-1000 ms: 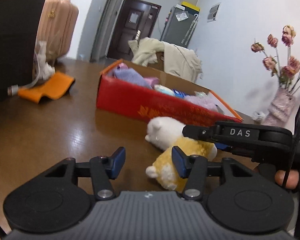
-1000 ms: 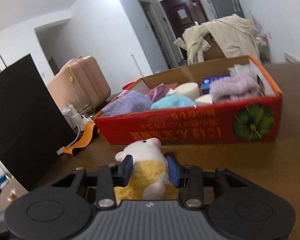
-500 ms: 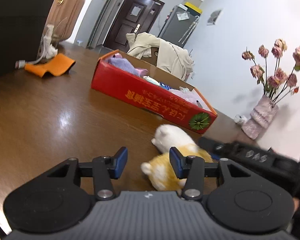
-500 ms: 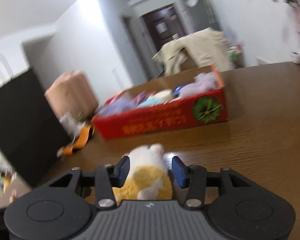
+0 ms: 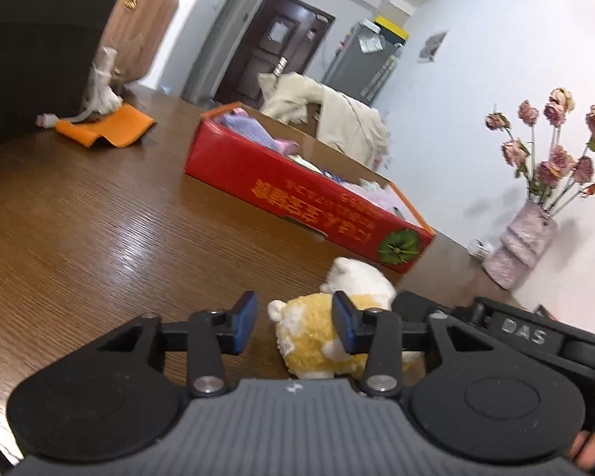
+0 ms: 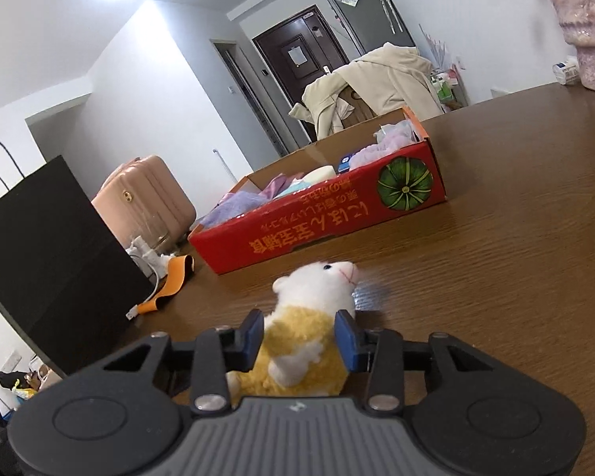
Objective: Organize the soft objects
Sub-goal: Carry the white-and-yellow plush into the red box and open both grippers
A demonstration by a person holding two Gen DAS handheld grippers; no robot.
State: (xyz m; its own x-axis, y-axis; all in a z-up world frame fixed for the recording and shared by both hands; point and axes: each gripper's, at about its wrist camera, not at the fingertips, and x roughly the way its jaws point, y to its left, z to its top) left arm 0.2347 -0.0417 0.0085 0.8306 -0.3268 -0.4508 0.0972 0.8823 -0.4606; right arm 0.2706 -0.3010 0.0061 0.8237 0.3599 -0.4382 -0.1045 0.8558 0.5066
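1. On the brown table (image 6: 515, 238), the yellow-and-white plush hamster (image 6: 309, 329) sits between the pads of the right gripper (image 6: 299, 339). Its jaws are closing, both pads pressing into the fur at its flanks, gripping the body probably so the head stays free.
2. The left gripper (image 5: 293, 323) stands open just beside the toy, holding nothing; I'd guess it waits to steady it.
3. The red box (image 6: 329, 230), already holding other soft things, lies beyond the hamster, its open top facing up, so it looks like the destination.
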